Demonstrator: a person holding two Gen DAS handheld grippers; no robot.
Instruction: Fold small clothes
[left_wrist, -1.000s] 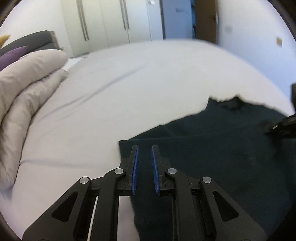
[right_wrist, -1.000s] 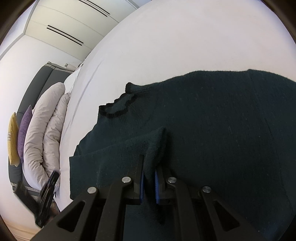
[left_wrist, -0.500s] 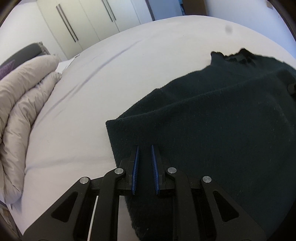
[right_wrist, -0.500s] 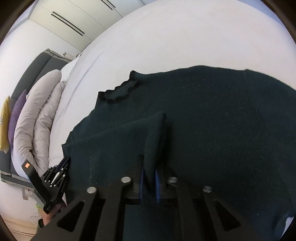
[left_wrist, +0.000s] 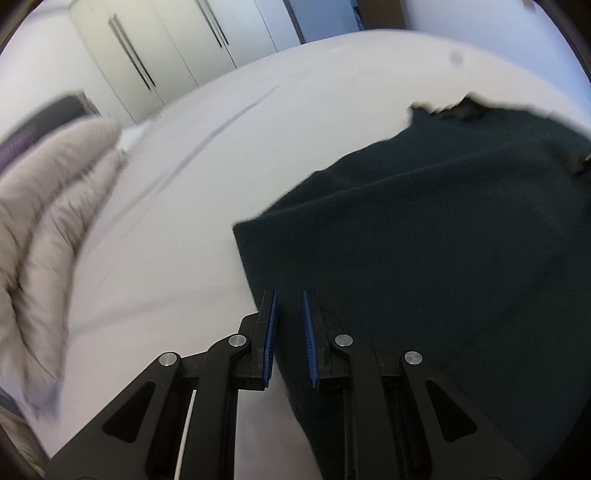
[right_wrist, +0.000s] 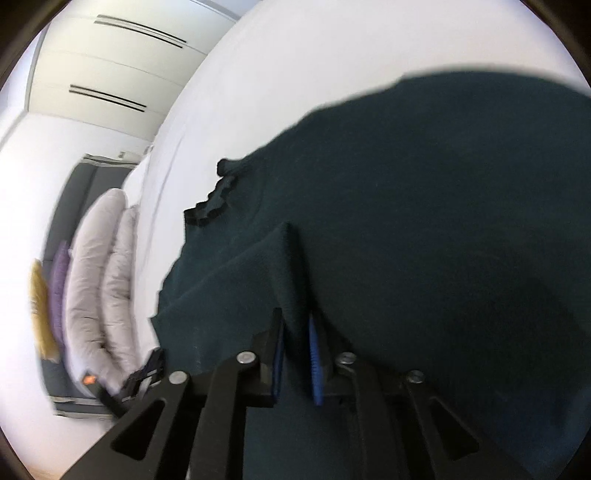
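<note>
A dark green knit sweater (left_wrist: 443, 240) lies spread on the white bed; its frilled collar (left_wrist: 461, 107) is at the far side. My left gripper (left_wrist: 290, 295) sits at the sweater's near left edge, with cloth running between its narrowly parted blue pads. In the right wrist view the same sweater (right_wrist: 443, 221) fills the frame, with its collar (right_wrist: 214, 199) to the left. My right gripper (right_wrist: 295, 317) is shut on a raised fold of the sweater. The left gripper (right_wrist: 144, 373) shows small at the lower left of that view.
The white bed sheet (left_wrist: 221, 147) stretches left and far. A grey rolled duvet (left_wrist: 48, 221) lies at the left, with purple and yellow cushions (right_wrist: 55, 288) and a dark headboard behind it. White wardrobe doors (left_wrist: 155, 55) stand beyond the bed.
The right gripper has lifted its pinched fold higher and the view has tilted. The left gripper has shifted slightly along the sweater's edge, its pads still around the cloth.
</note>
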